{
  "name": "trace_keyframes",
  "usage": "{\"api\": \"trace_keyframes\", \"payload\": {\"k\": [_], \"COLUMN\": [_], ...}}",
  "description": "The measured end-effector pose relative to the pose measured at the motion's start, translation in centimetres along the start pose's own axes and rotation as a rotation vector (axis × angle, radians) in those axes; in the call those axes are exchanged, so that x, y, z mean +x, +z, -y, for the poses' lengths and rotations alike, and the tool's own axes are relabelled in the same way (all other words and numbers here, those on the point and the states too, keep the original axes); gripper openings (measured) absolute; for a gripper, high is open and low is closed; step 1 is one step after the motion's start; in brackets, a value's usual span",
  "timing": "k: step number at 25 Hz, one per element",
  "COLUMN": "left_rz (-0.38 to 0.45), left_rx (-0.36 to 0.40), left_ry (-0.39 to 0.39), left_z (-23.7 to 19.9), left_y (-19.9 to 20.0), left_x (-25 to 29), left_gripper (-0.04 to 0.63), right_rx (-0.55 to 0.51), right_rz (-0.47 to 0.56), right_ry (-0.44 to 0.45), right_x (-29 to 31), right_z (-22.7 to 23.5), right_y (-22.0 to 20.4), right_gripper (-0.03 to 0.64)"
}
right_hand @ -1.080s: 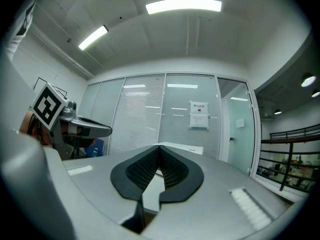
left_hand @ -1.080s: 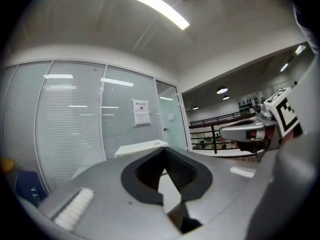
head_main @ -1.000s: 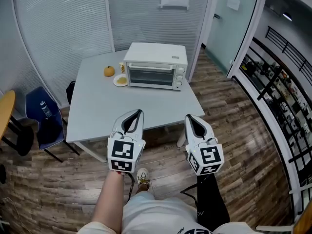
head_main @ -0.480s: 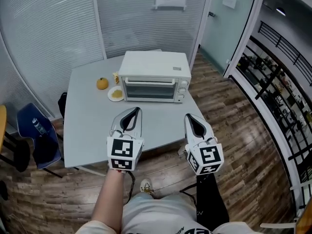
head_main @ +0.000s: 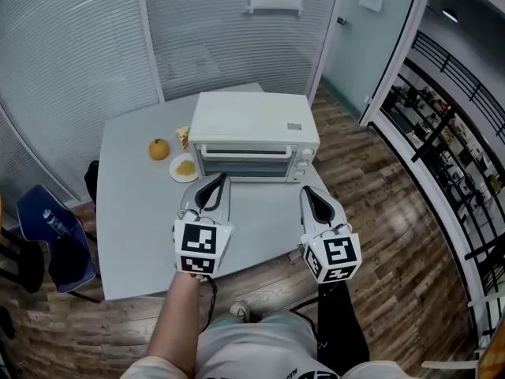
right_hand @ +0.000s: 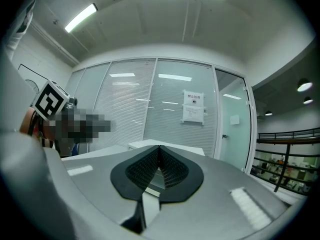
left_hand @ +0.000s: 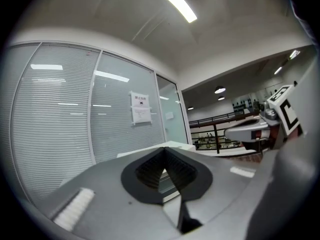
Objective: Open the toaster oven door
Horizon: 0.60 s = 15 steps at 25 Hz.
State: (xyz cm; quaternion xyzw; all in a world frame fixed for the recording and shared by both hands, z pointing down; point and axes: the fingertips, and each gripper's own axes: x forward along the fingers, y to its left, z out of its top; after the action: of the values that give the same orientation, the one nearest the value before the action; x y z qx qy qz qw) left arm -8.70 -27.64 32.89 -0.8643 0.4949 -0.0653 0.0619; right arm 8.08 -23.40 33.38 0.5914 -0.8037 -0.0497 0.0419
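Observation:
The white toaster oven (head_main: 254,125) stands at the back of the grey table (head_main: 134,212), its glass door (head_main: 246,164) closed under a long handle. My left gripper (head_main: 216,181) hovers over the table just in front of the door's left part, jaws shut and empty. My right gripper (head_main: 308,193) hangs level with it, before the oven's knob side, also shut on nothing. Neither touches the oven. In the left gripper view the closed jaws (left_hand: 164,150) hide most of the oven; its top (right_hand: 142,144) peeks over the closed jaws (right_hand: 159,147) in the right gripper view.
An orange (head_main: 158,148), a small plate of food (head_main: 185,167) and a small carton (head_main: 183,136) sit left of the oven. A blue chair (head_main: 47,231) stands at the table's left. Blind-covered glass walls close the back; a railing (head_main: 450,133) runs along the right.
The table and oven have come nearer and lower in the head view as the person stepped forward. Both grippers now reach over the table's front, still shut.

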Motion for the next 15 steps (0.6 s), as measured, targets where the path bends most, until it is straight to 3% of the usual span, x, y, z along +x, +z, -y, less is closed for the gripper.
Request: {"api": "trace_keyframes", "payload": {"k": [15], "left_rz": [0.001], "left_rx": [-0.028], "left_ry": [0.008], "left_z": [-1.7], "left_y": [-1.5], "left_x": [7.5], "left_gripper": [0.057], "right_rx": [0.018], "right_rz": [-0.054], "right_ry": [0.046], "right_x": [7.5], "right_z": [3.4], "right_y": [-2.3], "right_gripper": [0.003]}}
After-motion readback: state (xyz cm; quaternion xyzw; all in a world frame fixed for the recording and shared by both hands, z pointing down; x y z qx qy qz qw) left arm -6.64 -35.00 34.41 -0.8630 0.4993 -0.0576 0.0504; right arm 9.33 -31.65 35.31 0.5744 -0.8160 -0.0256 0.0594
